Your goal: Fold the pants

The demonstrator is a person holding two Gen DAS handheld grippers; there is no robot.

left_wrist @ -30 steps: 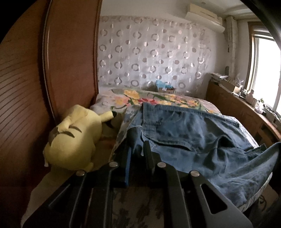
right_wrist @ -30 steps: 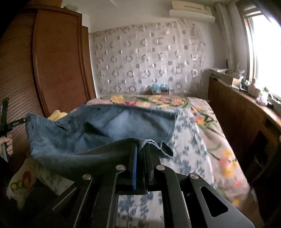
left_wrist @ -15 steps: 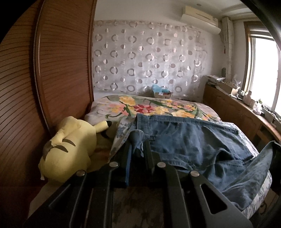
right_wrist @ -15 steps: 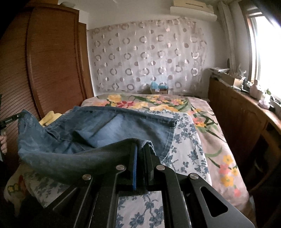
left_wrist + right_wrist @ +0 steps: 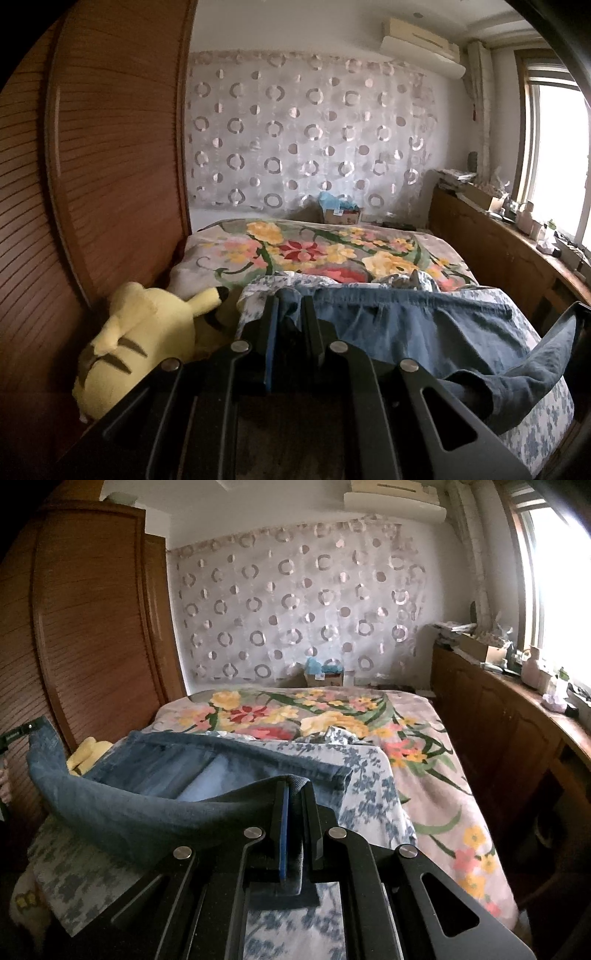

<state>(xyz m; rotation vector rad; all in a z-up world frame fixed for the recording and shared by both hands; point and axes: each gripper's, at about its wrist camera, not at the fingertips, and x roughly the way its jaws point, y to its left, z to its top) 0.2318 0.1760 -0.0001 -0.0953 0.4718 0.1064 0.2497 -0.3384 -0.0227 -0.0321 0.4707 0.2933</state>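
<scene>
Blue denim pants lie across the near end of the bed, also seen in the right wrist view. My left gripper is shut on one corner of the pants' near edge at the left side of the bed. My right gripper is shut on the other corner of that edge at the right. The edge hangs slack between the two, lifted above the bed. The left gripper also shows at the far left of the right wrist view.
A yellow plush toy lies on the left beside a brown slatted wardrobe. A floral bedspread covers the bed, with a blue-patterned sheet under the pants. A wooden cabinet runs along the right wall.
Both grippers have pulled back toward the near end of the bed with the pants edge still held. The pants have slid nearer, baring more of the floral bedspread.
</scene>
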